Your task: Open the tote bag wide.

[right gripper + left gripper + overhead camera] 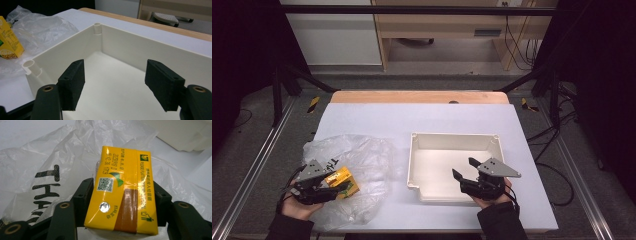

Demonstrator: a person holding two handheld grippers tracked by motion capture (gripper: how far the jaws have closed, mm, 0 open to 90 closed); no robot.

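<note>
Left gripper view: yellow carton (pixel 123 192) is running off the bottom edge, its lower end cut away; small print along its face is proving too fine to read. Black lettering on the plastic bag (pixel 47 192) is being clipped at lower left (word not legible). Right gripper view: white tray (pixel 140 47) is losing its right wall to the frame edge; the carton at far left is showing as a sliver.
</note>
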